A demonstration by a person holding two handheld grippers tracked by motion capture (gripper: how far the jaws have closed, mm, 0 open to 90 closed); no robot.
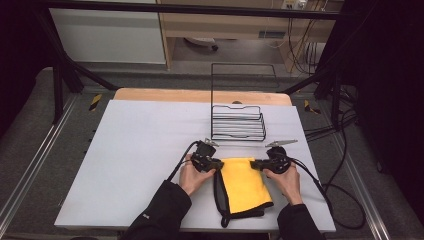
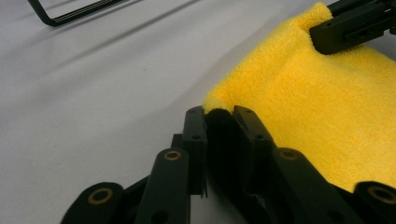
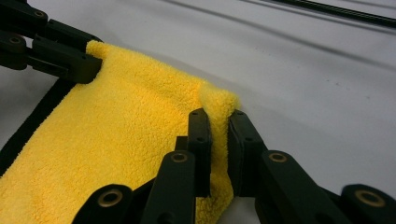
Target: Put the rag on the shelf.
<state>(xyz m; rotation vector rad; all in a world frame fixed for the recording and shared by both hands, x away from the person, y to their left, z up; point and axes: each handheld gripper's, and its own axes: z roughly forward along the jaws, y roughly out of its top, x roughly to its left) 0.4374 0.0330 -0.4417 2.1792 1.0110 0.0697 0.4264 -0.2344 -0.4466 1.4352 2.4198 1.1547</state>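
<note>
Yellow cloth lay at the table's near edge, its far corners pinched by the left gripper and right gripper. Both grasps looked done; where it went next, perhaps the rack, remained unclear.

sleeves: black, long, one on each forearm, small pale mark on the left one
left gripper: black body, grey three-cornered plate on top, black cable trailing
right gripper: black, same grey plate, looping black cable
jaws: black flat links, brass-coloured rivets, small screws
</note>
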